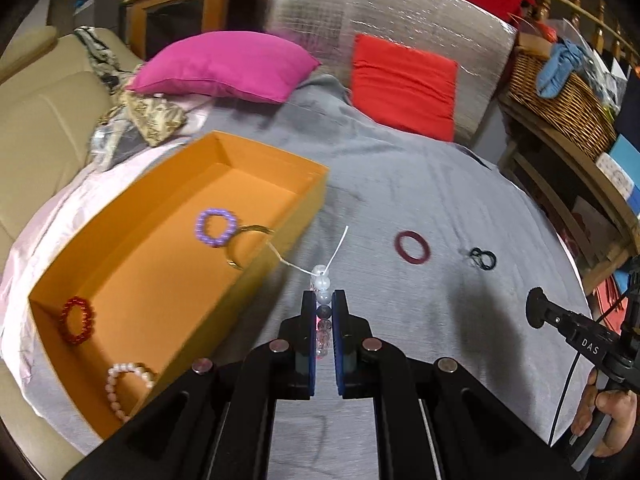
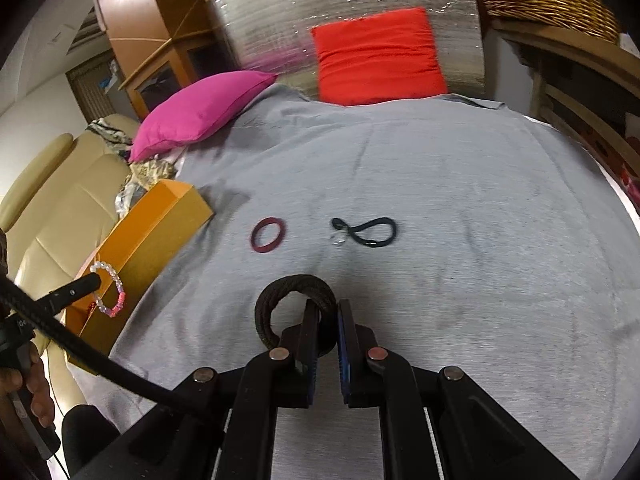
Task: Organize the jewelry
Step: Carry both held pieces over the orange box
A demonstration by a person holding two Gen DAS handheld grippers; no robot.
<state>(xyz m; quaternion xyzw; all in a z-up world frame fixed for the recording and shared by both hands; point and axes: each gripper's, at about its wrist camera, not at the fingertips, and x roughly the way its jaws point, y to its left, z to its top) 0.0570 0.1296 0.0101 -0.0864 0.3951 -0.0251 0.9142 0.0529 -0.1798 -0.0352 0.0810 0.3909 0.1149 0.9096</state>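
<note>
My left gripper (image 1: 324, 298) is shut on a clear and pink bead bracelet (image 1: 322, 280), held above the grey cloth beside the orange box (image 1: 280, 236). The right wrist view shows that bracelet (image 2: 107, 290) hanging by the box (image 2: 152, 232). Inside the box lie a purple bead bracelet (image 1: 215, 227), a red bead bracelet (image 1: 77, 320), a pale pink bead bracelet (image 1: 127, 386) and a metal ring (image 1: 244, 246). My right gripper (image 2: 328, 308) is shut on a thick black hair band (image 2: 294, 304). A maroon ring (image 2: 268, 234) and a thin black band (image 2: 366, 232) lie on the cloth.
A magenta pillow (image 1: 224, 66) and a red cushion (image 1: 404, 84) lie at the back against a silver foil panel (image 1: 400, 12). A beige sofa (image 1: 36, 128) is at the left. A wicker basket (image 1: 560, 100) stands on wooden shelves at the right.
</note>
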